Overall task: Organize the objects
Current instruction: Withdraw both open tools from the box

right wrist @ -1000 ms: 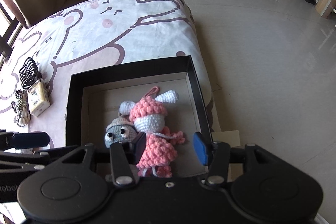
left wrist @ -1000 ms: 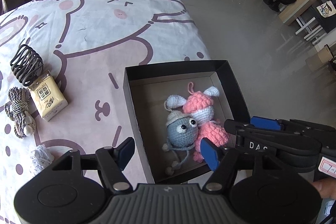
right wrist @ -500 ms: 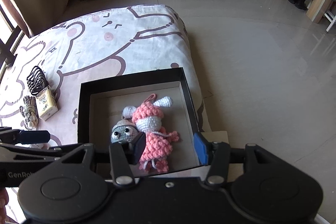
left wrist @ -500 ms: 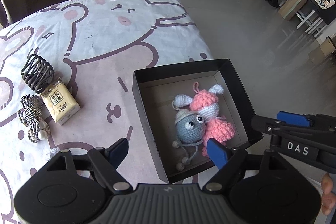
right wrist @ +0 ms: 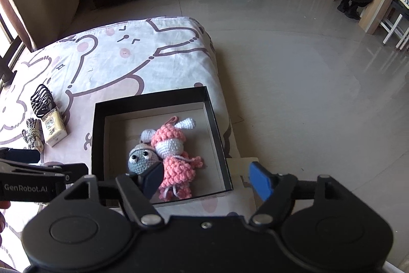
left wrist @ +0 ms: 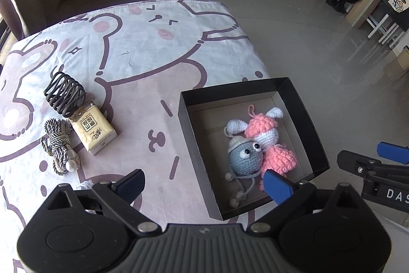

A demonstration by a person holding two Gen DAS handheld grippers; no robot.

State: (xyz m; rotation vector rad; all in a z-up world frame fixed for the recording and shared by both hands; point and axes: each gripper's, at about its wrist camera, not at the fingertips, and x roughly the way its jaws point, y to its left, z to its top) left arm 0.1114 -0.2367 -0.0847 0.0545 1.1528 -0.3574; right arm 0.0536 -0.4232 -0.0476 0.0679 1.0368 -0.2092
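Both crochet dolls (left wrist: 258, 145) sit in black box (left wrist: 194, 140); tissue pack (left wrist: 93, 131) at 9 o'clock awaits; left gripper (left wrist: 202, 183), right gripper (right wrist: 207, 179) spread apart, empty.

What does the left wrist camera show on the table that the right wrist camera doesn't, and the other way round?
Only the left wrist view shows a white lacy item peeking behind the left gripper, and the pearl on the twisted cord. Only the right wrist view shows the pale board past the box's right wall. Both show the black box holding the grey and pink crochet dolls, the tissue pack, the black coil, and the right gripper open.
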